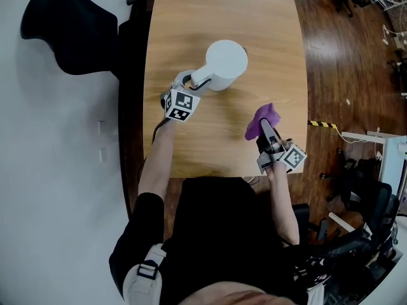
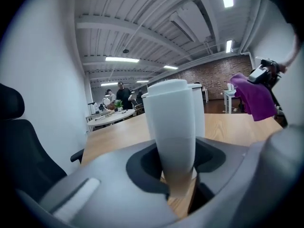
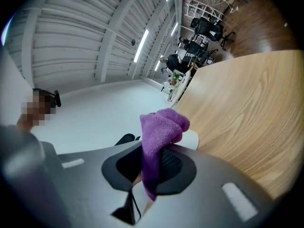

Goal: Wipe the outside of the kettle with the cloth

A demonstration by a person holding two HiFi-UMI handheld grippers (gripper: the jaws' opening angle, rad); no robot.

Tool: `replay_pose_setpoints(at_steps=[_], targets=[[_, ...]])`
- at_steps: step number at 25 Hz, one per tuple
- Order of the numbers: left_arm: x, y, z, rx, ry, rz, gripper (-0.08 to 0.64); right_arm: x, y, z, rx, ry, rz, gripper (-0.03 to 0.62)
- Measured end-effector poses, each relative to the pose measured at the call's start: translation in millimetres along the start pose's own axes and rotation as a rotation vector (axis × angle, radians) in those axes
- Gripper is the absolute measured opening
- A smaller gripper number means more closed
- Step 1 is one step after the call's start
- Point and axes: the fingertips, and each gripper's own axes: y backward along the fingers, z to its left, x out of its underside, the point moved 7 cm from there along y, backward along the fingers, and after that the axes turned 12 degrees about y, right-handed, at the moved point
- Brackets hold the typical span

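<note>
A white kettle (image 1: 226,63) is standing upright near the middle of the light wooden worktop (image 1: 216,11). Its handle (image 2: 175,127) is pointing toward the person, who is sitting at the near edge.

The left tool (image 1: 186,81) is reaching in from the left at the kettle's side, with its marker cube facing up. In the left gripper view the handle is rising between the two jaws. The jaws are standing wide, with a dark gap showing on each side of the handle, so the pads are not pressing on it.

The right tool (image 1: 265,129) is hovering over the near right part of the worktop, well apart from the kettle. It is pinching a purple cloth (image 1: 262,118). In the right gripper view the jaws are closing narrowly on the fabric, which is bunching up above them and trailing down between them. The cloth is hanging clear of the kettle and is not touching it.

A black chair (image 1: 63,30) is sitting off the worktop's left side on the pale floor, and dark wooden flooring (image 1: 343,56) is running along the right. In the left gripper view, people (image 2: 121,95) are standing far back in the room near another table.
</note>
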Motion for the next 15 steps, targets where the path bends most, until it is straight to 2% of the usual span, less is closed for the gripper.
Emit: replay_pose_setpoints(at_steps=[3, 6, 8, 12, 15], targets=[[-5.6, -29.7, 20.0, 0.047, 0.007, 0.035, 0.478, 5.9, 4.9, -1.3, 0.018, 0.009, -0.003, 0.042], [-24.0, -59.8, 40.5, 0.076, 0.032, 0.104, 0.494, 1.1, 19.1, 1.0, 0.039, 0.024, -0.017, 0.041], [-32.5, -66.4, 61.3, 0.034, 0.068, 0.133, 0.505, 0.0, 26.0, 0.5, 0.056, 0.038, -0.035, 0.041], [-39.5, -66.8, 87.5, -0.119, 0.186, 0.095, 0.468, -0.1, 37.5, -9.1, 0.082, 0.037, -0.06, 0.041], [-49.5, -83.3, 87.0, -0.134, 0.193, 0.102, 0.462, 3.2, 41.6, -17.9, 0.092, 0.015, -0.064, 0.041]])
